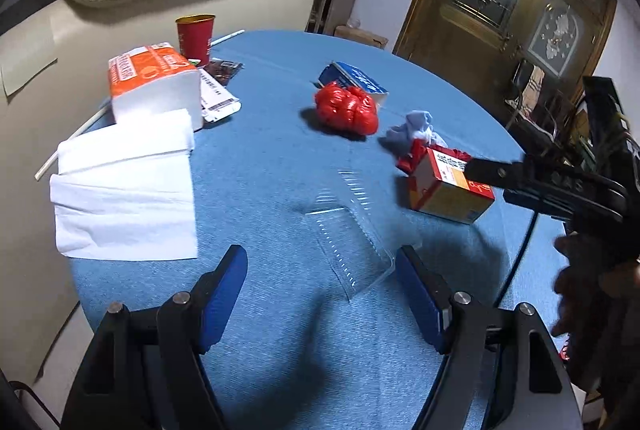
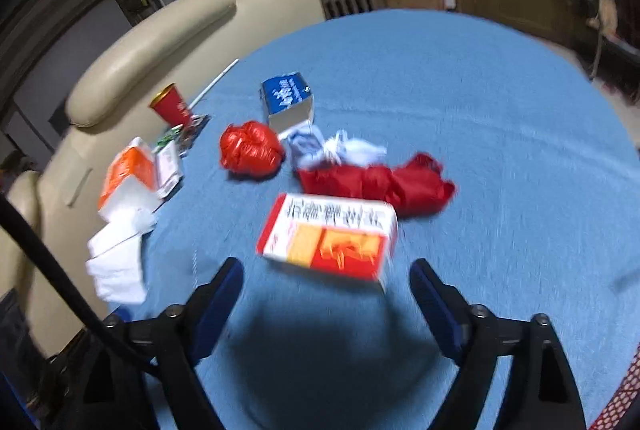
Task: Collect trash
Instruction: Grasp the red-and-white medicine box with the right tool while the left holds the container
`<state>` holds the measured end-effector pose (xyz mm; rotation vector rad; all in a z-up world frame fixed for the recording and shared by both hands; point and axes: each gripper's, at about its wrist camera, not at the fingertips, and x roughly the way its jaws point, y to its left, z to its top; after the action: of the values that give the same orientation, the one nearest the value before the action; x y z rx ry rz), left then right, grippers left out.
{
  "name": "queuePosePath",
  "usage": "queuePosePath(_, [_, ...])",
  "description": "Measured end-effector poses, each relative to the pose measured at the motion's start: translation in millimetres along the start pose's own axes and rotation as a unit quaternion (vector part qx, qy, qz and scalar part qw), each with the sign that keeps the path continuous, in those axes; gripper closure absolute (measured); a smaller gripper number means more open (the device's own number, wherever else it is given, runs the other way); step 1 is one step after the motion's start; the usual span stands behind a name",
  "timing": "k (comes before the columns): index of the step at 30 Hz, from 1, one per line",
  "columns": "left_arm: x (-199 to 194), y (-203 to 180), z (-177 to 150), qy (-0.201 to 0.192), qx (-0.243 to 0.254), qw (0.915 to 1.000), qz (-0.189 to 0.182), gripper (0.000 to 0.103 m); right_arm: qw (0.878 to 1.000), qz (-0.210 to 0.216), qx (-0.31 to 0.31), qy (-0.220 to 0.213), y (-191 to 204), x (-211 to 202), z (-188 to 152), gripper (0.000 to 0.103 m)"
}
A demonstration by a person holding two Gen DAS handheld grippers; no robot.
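1. Red/orange carton (image 2: pixel 328 234) lies flat on the blue table (image 2: pixel 500 110), just ahead of the right tongs (image 2: pixel 326 290). Prob light, stiff-ish card, crushable; grab across the short sides.
2. Clear plastic tray (image 1: pixel 352 242) near the left tongs (image 1: pixel 320 282): flimsy, slippery, pinch the rim.
3. Both tongs released, nothing held.

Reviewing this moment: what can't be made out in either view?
- Red-and-yellow box: its print is motion-blurred in the right wrist view; in the left wrist view the right hand-held gripper covers part of it.
- Red cup: contents hidden by its own rim; too small in the right wrist view.
- Clear plastic container: barely visible against the blue cloth in the left wrist view, and I cannot find it in the right wrist view.
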<state>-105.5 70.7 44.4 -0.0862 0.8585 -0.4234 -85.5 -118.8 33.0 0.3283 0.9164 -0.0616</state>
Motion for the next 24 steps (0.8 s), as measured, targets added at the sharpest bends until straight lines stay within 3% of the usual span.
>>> queuePosePath(1, [-2,2,0,-0.002,0.000,1.0000,-0.001,0.026,1.000,-0.009,0.001,-0.005,5,4,3,0.002])
queuePosePath(10, [-21,17,-2,-0.021,-0.022,0.9995,0.004,0.026,0.998,-0.051,-0.023,0.012,27,40,11,0.002])
queuePosePath(11, [-22,17,-2,-0.022,-0.022,0.9995,0.005,0.026,0.998,-0.053,-0.024,0.012,26,40,11,0.003])
queuePosePath(12, [-23,14,-3,-0.022,-0.023,0.9995,0.005,0.026,0.998,-0.053,-0.022,0.011,23,40,10,0.014])
queuePosePath(13, [-23,10,-3,-0.022,-0.023,0.9995,0.005,0.026,0.999,-0.048,-0.021,0.011,20,38,9,0.017])
queuePosePath(17, [-16,-12,-3,-0.013,-0.020,0.9997,0.008,0.026,0.999,-0.041,-0.027,0.001,11,23,5,0.017])
queuePosePath(21, [-2,-40,-5,-0.005,-0.014,0.9993,0.035,0.026,0.999,-0.036,-0.027,-0.016,-7,-2,-7,0.017])
queuePosePath(24, [7,-59,-7,-0.006,-0.005,0.9970,0.076,0.026,0.999,-0.029,-0.014,-0.021,-23,-17,-16,0.017])
